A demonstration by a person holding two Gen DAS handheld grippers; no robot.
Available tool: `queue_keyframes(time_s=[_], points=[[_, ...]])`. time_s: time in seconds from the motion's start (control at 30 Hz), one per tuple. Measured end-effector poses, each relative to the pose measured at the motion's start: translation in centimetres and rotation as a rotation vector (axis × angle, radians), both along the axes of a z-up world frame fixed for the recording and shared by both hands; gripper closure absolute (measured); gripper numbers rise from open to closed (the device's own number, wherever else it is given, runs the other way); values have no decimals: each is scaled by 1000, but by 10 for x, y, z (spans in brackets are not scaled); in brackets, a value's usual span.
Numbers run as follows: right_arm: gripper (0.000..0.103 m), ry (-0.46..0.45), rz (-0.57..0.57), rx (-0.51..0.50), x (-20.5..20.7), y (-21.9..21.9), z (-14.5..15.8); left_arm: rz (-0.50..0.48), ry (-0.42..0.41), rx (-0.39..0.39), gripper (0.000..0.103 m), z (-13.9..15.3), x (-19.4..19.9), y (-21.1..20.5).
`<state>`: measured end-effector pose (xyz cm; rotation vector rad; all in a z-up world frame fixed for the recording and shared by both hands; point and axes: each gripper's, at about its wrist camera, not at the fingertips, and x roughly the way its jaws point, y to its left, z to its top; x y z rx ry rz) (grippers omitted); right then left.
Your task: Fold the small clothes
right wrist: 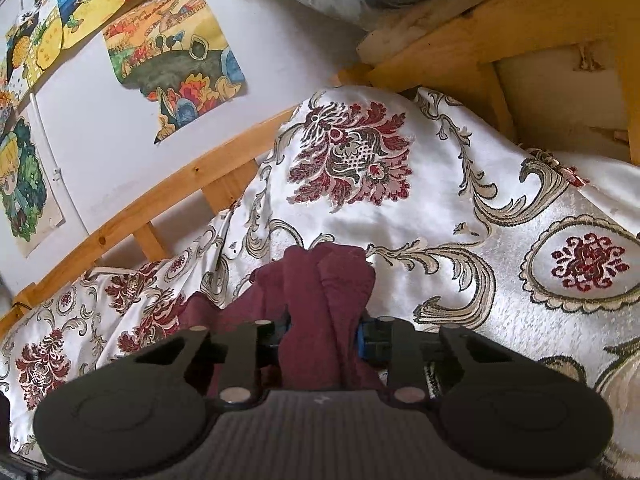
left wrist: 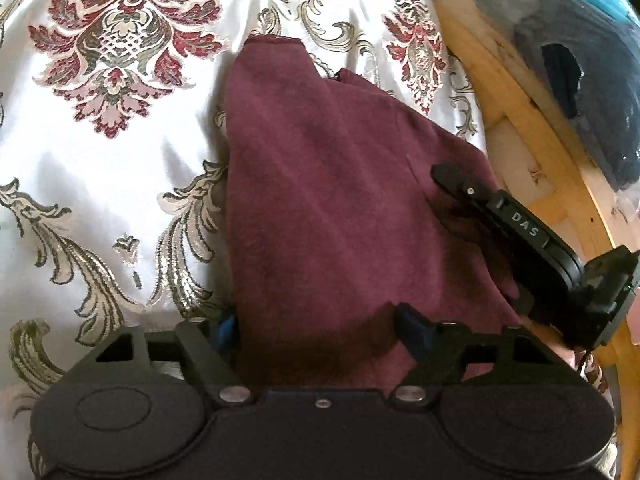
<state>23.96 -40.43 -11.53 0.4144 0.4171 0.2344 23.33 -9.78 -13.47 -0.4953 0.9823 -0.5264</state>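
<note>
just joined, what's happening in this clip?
A person with a hand-held gripper in each hand is folding a maroon garment on a bed covered by a white floral bedspread. The right hand-held gripper is shut on a bunched part of the cloth. The left hand-held gripper has the garment's near edge between its spread fingers; whether it grips is unclear. The fold isn't finished.

The maroon garment (left wrist: 328,208) hides its near end under the left gripper (left wrist: 316,332). In the right wrist view its bunched folds cover the right gripper (right wrist: 324,334) pads.
</note>
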Motion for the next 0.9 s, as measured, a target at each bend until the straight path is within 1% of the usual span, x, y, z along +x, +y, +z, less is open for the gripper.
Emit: queue_keyframes(time_s=[0.03, 0.1, 0.17, 0.2, 0.27, 0.37, 0.43, 0.47, 0.6, 0.7, 0.8, 0.9], points=[[77, -6, 1, -1, -1, 1, 1, 6, 18, 9, 33, 2, 1, 1], [78, -27, 10, -18, -4, 5, 5, 32, 53, -5, 40, 7, 3, 6], [80, -43, 21, -22, -8, 9, 12, 59, 85, -15, 54, 11, 5, 11], [80, -57, 32, -24, -10, 12, 15, 62, 88, -17, 56, 13, 5, 13], [80, -87, 51, -43, -16, 18, 23, 53, 71, -21, 64, 19, 3, 15], [81, -128, 75, -62, -25, 29, 35, 39, -12, 15, 66, 35, -8, 17], [81, -154, 89, -68, -30, 35, 42, 36, -62, 56, 66, 43, -16, 18], [81, -171, 100, -76, -32, 40, 47, 36, -82, 81, 66, 48, -19, 19], [81, -265, 157, -115, -27, 68, 69, 57, -142, 116, 66, 65, -22, 37], [81, -316, 188, -130, -8, 95, 82, 93, -200, 166, 66, 80, -7, 55], [81, -341, 220, -130, 18, 122, 90, 148, -210, 211, 66, 95, 19, 69], [81, -344, 231, -141, 45, 145, 93, 177, -232, 249, 66, 99, 41, 79]])
